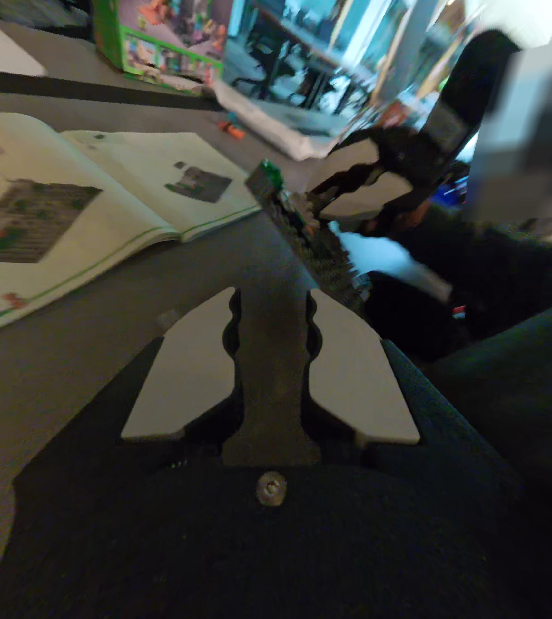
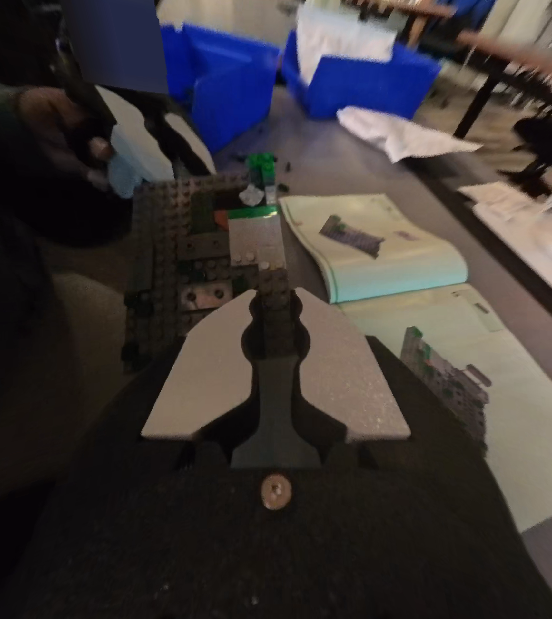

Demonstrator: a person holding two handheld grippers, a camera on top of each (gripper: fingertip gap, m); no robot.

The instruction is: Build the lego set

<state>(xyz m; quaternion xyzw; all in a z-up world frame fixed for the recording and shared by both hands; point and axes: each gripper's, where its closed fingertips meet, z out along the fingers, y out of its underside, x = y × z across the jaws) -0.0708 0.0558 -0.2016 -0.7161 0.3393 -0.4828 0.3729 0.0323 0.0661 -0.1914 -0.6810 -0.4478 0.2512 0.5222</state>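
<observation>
Both views are motion-blurred. The landmark is the open paper instruction booklet, lying flat on the grey table.

Right gripper: its white fingers are closed in on the near edge of the dark grey studded lego baseplate build, pinching a dark studded strip at that edge. In the right wrist view the build sits just left of the booklet, its edge close to the booklet's left page. It carries dark bricks, a light grey smooth panel, a green strip and a small green brick stack at its far end. In the left wrist view the build appears tilted, seen edge-on just off the booklet's right corner, with the right gripper clamped on it.

Left gripper: jaws spread apart, nothing between them, only bare table behind the gap. It sits near the booklet's front edge. In the right wrist view the left gripper is at the build's far left corner, on the side away from the booklet, with a hand wrapped on its handle.

Beyond the booklet: a green printed lego box, crumpled white bags, two blue plastic bins, and small orange loose pieces.
</observation>
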